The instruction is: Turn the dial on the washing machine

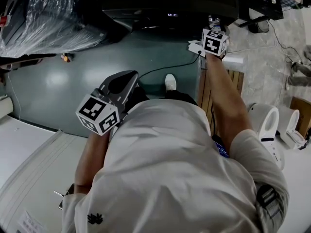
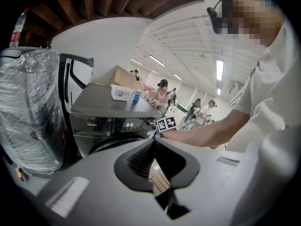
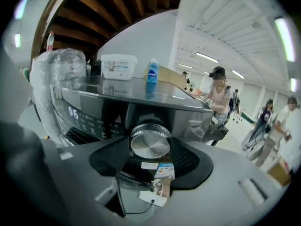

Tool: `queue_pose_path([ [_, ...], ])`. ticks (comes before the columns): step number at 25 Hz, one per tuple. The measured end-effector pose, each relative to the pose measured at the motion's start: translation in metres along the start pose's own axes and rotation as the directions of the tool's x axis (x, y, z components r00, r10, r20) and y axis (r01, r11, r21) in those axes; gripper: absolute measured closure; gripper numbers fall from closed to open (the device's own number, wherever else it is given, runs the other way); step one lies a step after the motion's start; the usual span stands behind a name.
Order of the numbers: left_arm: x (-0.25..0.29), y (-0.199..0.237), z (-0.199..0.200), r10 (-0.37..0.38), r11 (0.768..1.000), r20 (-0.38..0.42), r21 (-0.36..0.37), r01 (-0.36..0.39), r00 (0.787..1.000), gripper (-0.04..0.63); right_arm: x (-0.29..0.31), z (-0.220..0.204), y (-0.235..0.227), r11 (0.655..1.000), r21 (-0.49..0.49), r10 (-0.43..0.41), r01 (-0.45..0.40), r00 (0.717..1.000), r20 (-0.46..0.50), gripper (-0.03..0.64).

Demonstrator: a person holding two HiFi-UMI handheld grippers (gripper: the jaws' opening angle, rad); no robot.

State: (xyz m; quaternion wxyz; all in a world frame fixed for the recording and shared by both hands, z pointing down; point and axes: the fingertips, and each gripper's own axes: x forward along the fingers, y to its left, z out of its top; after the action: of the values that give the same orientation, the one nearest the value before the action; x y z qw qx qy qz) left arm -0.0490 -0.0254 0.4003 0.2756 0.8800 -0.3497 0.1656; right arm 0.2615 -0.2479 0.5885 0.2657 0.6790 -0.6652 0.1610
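The dark grey washing machine (image 1: 165, 6) stands ahead, its lit display (image 3: 74, 111) to the left of the round silver dial (image 3: 149, 145). In the right gripper view the dial sits between the ribbed pads of my right gripper (image 3: 150, 139), which surround it without a visible squeeze. In the head view that gripper (image 1: 213, 23) is stretched out to the machine's front. My left gripper (image 1: 124, 81) hangs low by my waist, away from the machine. Its jaw tips meet with nothing in them (image 2: 154, 140).
A plastic-wrapped appliance (image 1: 43, 18) stands left of the machine. A white box (image 3: 118, 66) and a blue bottle (image 3: 152, 71) rest on the machine's top. A wooden pallet (image 1: 206, 96) and white devices (image 1: 265, 125) are at my right. People stand in the background.
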Motion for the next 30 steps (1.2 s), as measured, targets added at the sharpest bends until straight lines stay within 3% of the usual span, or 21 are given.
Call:
queue_pose_path([
  [5,0.000,-0.001,0.000,-0.001,1.000,0.006,-0.002,0.001,1.000,0.540,-0.003,0.001,-0.007,0.962,0.269,0.048,-0.049,0.999,0.010,0.345],
  [9,0.001,-0.002,0.000,-0.005,1.000,0.007,0.002,0.005,1.000,0.540,-0.002,0.000,-0.007,0.945,0.320,0.066,-0.068,0.998,0.017,0.345],
  [15,-0.002,-0.004,-0.001,-0.002,1.000,0.005,0.003,0.002,1.000,0.540,-0.005,0.002,-0.008,0.964,0.251,0.083,-0.086,0.996,0.023,0.342],
  [21,0.000,-0.003,-0.002,-0.003,1.000,0.003,0.001,0.003,1.000,0.540,-0.010,0.002,-0.005,0.999,0.018,0.051,-0.051,0.999,0.018,0.324],
  [30,0.003,-0.004,0.000,-0.010,1.000,-0.003,0.008,0.010,1.000,0.540,0.003,-0.003,0.011,0.987,-0.158,0.038,-0.037,0.999,-0.001,0.325],
])
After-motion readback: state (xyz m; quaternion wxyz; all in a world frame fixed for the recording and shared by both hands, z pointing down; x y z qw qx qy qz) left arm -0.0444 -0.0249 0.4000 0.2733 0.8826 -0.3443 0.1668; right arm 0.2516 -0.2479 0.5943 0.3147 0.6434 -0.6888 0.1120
